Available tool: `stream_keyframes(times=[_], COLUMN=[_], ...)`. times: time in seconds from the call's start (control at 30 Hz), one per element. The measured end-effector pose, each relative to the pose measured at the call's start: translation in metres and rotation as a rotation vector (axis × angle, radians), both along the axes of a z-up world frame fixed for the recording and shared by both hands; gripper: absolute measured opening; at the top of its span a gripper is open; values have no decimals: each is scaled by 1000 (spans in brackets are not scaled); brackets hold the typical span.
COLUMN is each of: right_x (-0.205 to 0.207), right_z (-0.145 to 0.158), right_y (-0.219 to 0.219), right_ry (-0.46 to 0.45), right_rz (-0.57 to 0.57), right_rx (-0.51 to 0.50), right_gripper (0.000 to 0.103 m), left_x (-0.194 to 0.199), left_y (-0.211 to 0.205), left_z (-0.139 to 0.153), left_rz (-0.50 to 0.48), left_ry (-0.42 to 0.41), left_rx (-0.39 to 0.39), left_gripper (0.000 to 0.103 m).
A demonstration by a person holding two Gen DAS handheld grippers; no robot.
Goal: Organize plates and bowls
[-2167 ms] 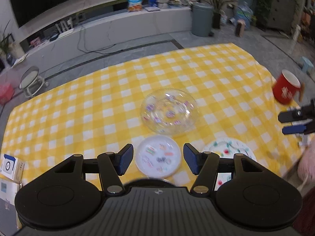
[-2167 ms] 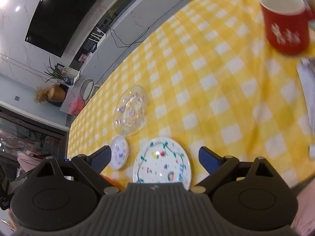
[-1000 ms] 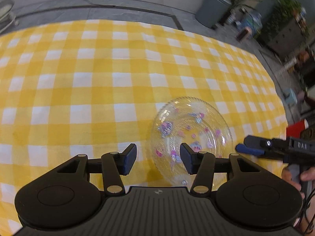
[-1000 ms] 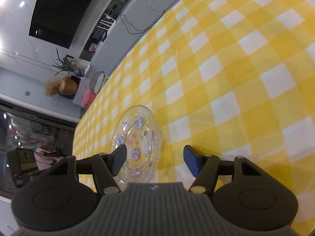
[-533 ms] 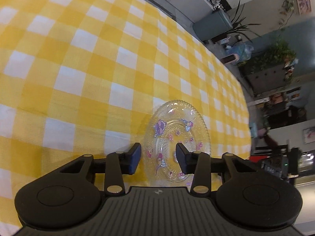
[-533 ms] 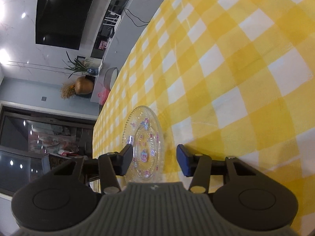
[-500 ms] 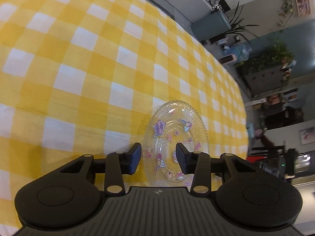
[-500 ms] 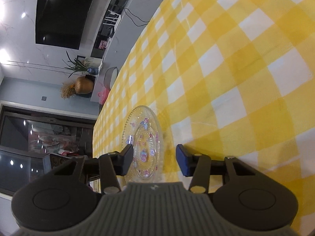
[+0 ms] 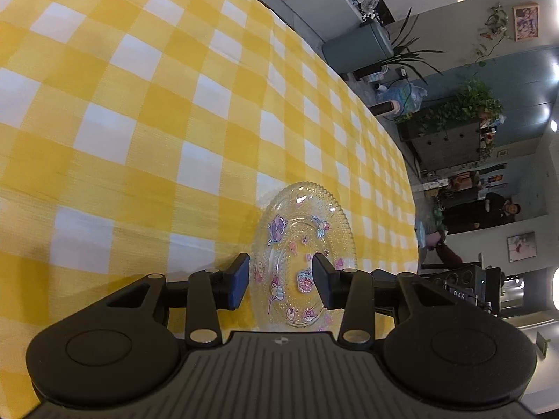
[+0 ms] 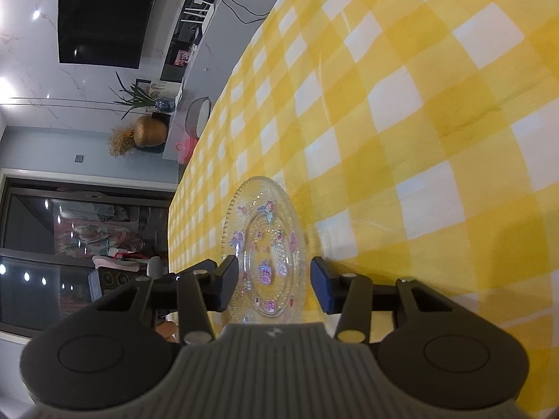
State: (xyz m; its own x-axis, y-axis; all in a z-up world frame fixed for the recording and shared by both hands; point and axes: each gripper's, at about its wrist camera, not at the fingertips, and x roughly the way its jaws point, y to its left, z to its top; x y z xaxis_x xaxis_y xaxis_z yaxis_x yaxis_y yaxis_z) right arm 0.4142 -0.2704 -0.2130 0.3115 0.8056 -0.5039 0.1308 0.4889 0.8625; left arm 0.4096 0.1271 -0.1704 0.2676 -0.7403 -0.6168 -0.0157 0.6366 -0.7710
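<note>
Clear glass plate (image 9: 303, 244) on yellow checked cloth (image 9: 139, 104), both grippers' fingers (image 9: 237, 281) straddling its edges, grasp unclear.

Bright even indoor light, ceiling spots glaring on the marble wall (image 10: 21, 52), strong fisheye bending at edges, mostly sharp

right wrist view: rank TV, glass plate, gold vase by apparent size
1. TV, largest in frame.
2. Glass plate, somewhat smaller; it sits right at the camera, so its true size is overstated.
3. Gold vase, clearly smallest, though far off.
</note>
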Motion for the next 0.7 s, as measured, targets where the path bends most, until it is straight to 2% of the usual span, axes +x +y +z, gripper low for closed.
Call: stream_keyframes(times=[0.13,0.17,0.2,0.23,0.27,0.3,0.4,0.5,0.6,0.7], right_x=[6,7,8,9,8,6,-1,-3,-2,-2], right_z=[1,1,0,-3,-6,-9,-10,-13,-14,-10], right_y=[3,2,1,0,-2,-4,-5,-7,-7,-6], right_ry=[5,15,28,42,48,49,-7,6,11,2], right_rz=[24,29,29,26,22,14,14,-3,-1,6], right_rx=[-11,-30,-51,-70,-66,-47,-46,-26,-26,-46], right_gripper=[43,32,18,9,0,0,0,0,0,0], left_x=[1,1,0,-1,-2,-3,-9,-11,-12,-10], left_y=[2,2,3,3,3,2,2,5,4,0], left_z=[-3,-3,-3,-3,-2,-1,1,-1,0,4], left_rz=[-14,-18,-16,-14,-14,-16,-15,-10,20,8], left_ry=[-8,-11,-12,-15,-20,-29,-58,-63,-32,-43], left_rx=[-28,-29,-24,-12,7,29,71,59,55,86], left_gripper=[48,47,43,40,32,23,12,12,10,9])
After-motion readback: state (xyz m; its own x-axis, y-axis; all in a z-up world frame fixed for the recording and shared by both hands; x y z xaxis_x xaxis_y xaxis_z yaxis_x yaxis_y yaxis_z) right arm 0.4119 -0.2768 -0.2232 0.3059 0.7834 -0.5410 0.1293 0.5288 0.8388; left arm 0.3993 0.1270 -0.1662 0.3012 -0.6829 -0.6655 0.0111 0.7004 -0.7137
